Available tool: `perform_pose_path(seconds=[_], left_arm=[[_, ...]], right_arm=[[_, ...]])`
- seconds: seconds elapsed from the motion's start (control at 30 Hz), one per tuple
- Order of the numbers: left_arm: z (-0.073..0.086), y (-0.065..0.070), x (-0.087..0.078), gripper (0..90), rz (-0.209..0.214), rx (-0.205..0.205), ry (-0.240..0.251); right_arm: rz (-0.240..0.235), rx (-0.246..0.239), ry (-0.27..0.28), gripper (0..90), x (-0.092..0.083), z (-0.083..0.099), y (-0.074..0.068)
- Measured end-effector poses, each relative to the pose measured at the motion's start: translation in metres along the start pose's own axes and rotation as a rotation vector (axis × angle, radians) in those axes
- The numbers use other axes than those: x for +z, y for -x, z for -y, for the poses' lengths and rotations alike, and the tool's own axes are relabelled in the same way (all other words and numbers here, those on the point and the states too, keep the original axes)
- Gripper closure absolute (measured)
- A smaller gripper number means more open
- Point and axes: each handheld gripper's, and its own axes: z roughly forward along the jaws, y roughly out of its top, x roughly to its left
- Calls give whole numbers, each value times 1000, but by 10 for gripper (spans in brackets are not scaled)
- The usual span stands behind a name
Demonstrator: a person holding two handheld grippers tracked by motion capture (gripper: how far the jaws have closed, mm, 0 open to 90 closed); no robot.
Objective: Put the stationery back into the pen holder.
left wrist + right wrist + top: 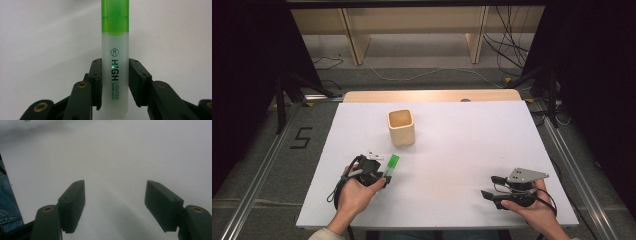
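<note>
The left gripper (pixel 113 82) pinches a highlighter (pixel 115 60) across its translucent barrel, one pad on each flat side, well below the green cap. In the left gripper view the pads sit square on the barrel and the printed face points at the camera. In the high view the highlighter (pixel 392 164) lies near the front-left of the bench (pixel 462 150), pointing away from the person toward the cup (pixel 401 127), cap end farthest out.

Judged step: carry the highlighter to the cup and drop it in. To do it well:
- Keep the grip firm. The barrel is smooth and may slip or pivot between the pads.
- Lift clear of the bench before travelling.
- Tip the highlighter toward upright over the cup mouth, so that one end enters cleanly.
- Centre it over the opening. The cup looks light, and a strike on its rim could tip it.
- Release only when the lower end is inside the walls.

Pose: the left hand (pixel 354 192) wraps the left gripper (pixel 384 175) from behind, forearm entering from the bottom edge, jaws pointing forward and slightly right, low over the bench. The right hand (pixel 532 207) holds the right gripper (pixel 489 186) near the front-right corner, jaws pointing left. In the right gripper view its jaws stand spread and empty over bare bench.

The cup stands upright past the highlighter, open mouth up, nothing seen inside. Beyond the bench lie cables (pixel 507 45) on the floor.
</note>
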Motion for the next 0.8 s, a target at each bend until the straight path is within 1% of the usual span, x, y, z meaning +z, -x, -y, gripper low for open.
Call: perform_pose_path(seconds=[0.07, 0.4, 0.8], left_arm=[[0, 0, 0, 662, -6, -7, 16], [0, -1, 1, 662, -25, 16, 57], [-4, -1, -1, 662, -43, 40, 147]], right_arm=[[0, -1, 1, 335, 0, 0, 0], [1, -1, 0, 335, 0, 0, 0], [1, 0, 1, 335, 0, 0, 0]])
